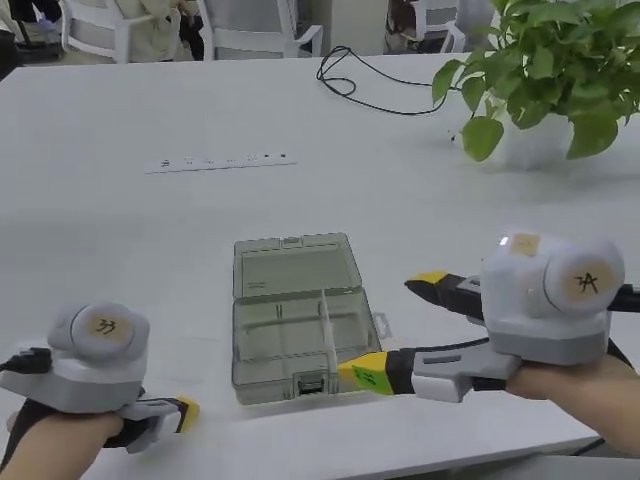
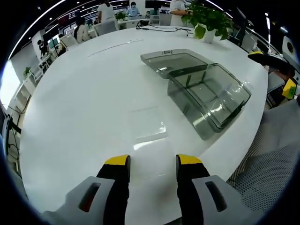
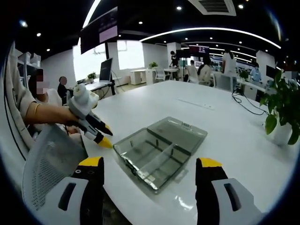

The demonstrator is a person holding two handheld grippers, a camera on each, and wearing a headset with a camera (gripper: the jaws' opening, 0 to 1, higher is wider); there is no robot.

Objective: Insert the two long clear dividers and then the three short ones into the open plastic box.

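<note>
Left gripper [image 2: 153,161] low over the white table [image 2: 84,103], yellow-tipped jaws somewhat apart, empty; a flat clear plastic divider sheet [image 2: 147,127] lies just ahead; the open smoky transparent plastic box [image 1: 262,378] sits centre, one long clear divider [image 1: 326,322] upright inside; right gripper [image 1: 395,326] beside it, jaws spread wide, empty.

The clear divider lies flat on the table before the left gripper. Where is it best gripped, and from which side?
Probably by its near edge, coming in low from the side of the left gripper. The divider is a thin sheet lying flat on the table, so nothing stands up to pinch from above; one jaw likely must slip under that edge.
</note>
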